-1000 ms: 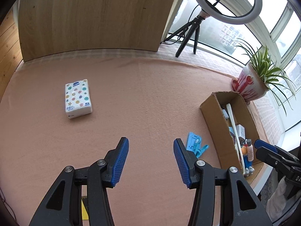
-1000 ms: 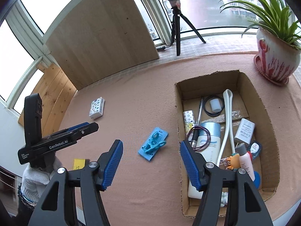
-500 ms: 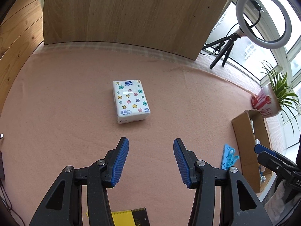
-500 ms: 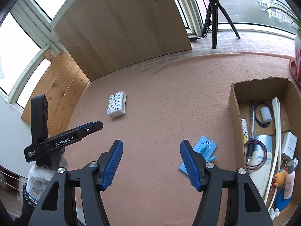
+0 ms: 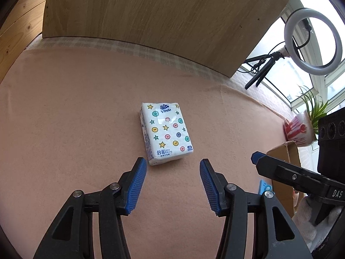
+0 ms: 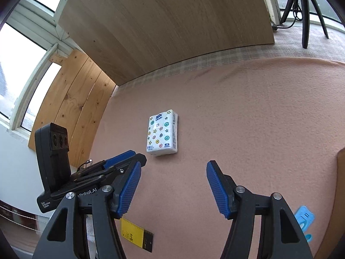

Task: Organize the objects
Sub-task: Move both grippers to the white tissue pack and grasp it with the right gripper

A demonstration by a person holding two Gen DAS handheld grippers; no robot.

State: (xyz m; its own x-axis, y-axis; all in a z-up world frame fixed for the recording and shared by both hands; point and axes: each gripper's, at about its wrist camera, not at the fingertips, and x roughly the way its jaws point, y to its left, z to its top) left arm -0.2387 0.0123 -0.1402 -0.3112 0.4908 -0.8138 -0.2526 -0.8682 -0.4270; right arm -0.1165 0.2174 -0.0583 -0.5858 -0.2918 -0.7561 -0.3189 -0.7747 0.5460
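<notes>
Tissue pack (image 5: 166, 132) lies flat on the pink cloth (image 5: 75, 118), printed face up, long axis pointing roughly away from the left gripper (image 5: 173, 165). Its near short end sits just ahead of the left gripper's blue pads (image 5: 135, 186), between their lines but closer to the left-hand pad; whether that pad tip touches the pack's near corner cannot be told from this angle. Left gripper jaws stand wide apart, nothing held.

Right gripper (image 6: 173, 167) also has its jaws spread wide and holds nothing. From the right wrist view the tissue pack (image 6: 162, 137) lies ahead of the jaws, apart from them, toward the left-hand pad's side.

Hidden or cut off:
- Cardboard box (image 5: 284, 164) at the right edge of the left view is mostly covered by the right gripper's body; contents not visible. In the right view only a sliver of its wall shows at the frame edge.
- Blue card (image 6: 304, 218) near the box is partly behind the right gripper's finger; what is on it cannot be made out.
- Yellow ruler (image 6: 135, 234) shows between the fingers at the near edge of the cloth, its ends cut off by the gripper.
- Small print on the pack is illegible apart from the brand name.
</notes>
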